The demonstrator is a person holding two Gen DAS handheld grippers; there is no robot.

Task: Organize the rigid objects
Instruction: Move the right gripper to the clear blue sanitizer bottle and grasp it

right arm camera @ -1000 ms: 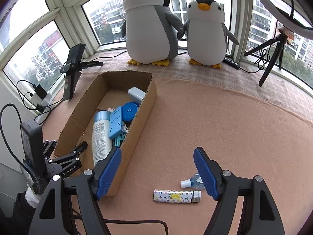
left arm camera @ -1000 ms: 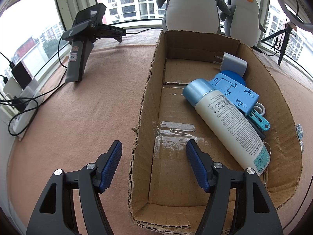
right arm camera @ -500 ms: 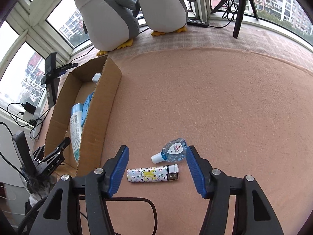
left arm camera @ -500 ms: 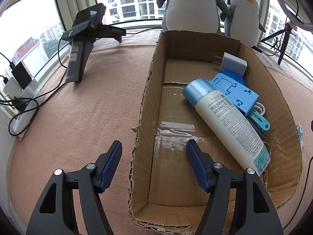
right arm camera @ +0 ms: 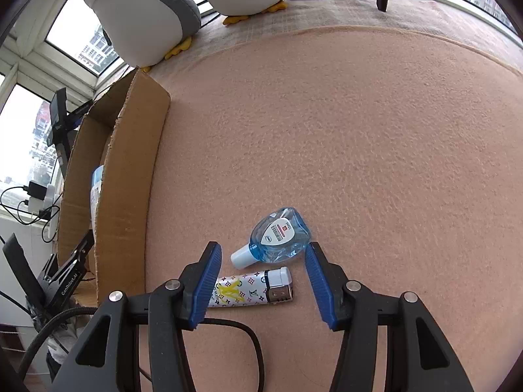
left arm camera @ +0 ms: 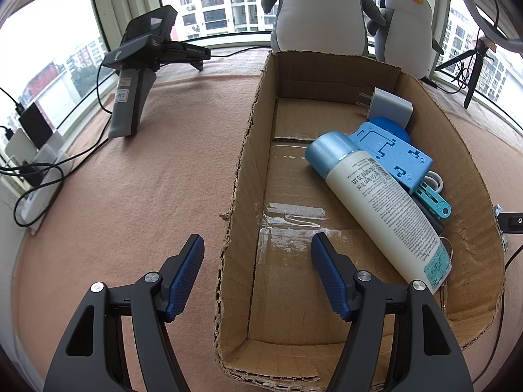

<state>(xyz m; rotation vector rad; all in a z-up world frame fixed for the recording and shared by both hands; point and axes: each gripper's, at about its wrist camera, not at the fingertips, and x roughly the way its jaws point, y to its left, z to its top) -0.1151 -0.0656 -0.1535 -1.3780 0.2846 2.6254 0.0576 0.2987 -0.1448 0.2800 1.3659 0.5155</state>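
Observation:
A cardboard box (left arm camera: 242, 176) lies on the pink cloth and holds a white tube with a blue cap (left arm camera: 376, 202), a blue plastic holder (left arm camera: 392, 153), a white charger (left arm camera: 387, 106) and a teal clip (left arm camera: 436, 199). My left gripper (left arm camera: 258, 271) is open and straddles the box's left wall. My right gripper (right arm camera: 261, 276) is open, low over a patterned lighter (right arm camera: 251, 289) and a small blue bottle (right arm camera: 278, 236) lying right of the box (right arm camera: 127, 176). Both items sit between its fingers.
Two plush penguins (left arm camera: 317, 9) stand behind the box. Another gripper device (left arm camera: 137, 75) rests at the back left, with chargers and cables (left arm camera: 29, 176) at the left edge. A tripod (left arm camera: 474, 65) stands at the back right. A black cable (right arm camera: 242, 330) runs under my right gripper.
My right gripper has moved forward and down over the lighter and the blue bottle, which now lie between its fingers. My left gripper has not moved.

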